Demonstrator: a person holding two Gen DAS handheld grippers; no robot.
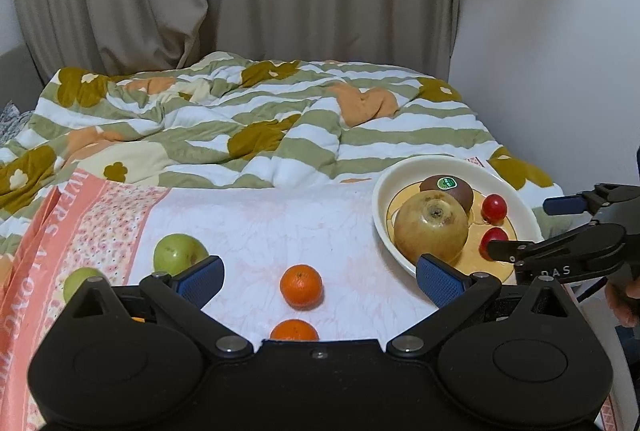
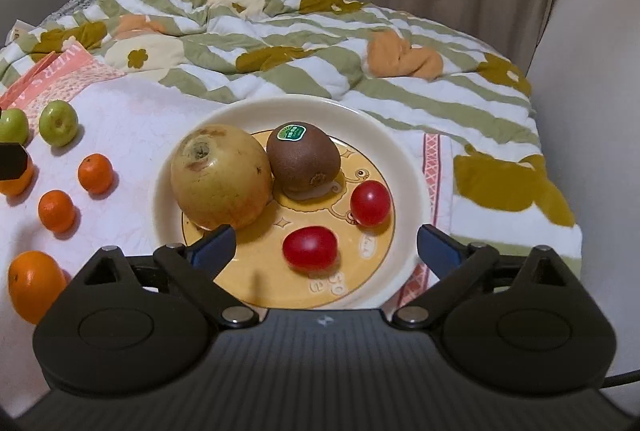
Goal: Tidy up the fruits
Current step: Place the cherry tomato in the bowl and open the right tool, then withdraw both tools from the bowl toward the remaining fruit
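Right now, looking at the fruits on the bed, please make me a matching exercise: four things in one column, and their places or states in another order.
Things:
1. kiwi
2. green apples
3. red tomatoes
4. right gripper

Places or states:
A. on the white cloth, outside the plate
B. open, above the plate, holding nothing
C. on the plate, bearing a green sticker
D. two, on the plate's yellow middle

Pairs: 1-C, 2-A, 3-D, 4-B

I see a cream plate (image 2: 404,167) with a yellow cartoon-printed centre, a brown kiwi (image 2: 303,161) wearing a green sticker, two red cherry tomatoes (image 2: 310,248), a yellowish-tan pear (image 2: 222,177), orange tangerines (image 1: 301,286), green apples (image 1: 180,253), and an olive-striped quilt (image 1: 240,119) with mustard flowers.
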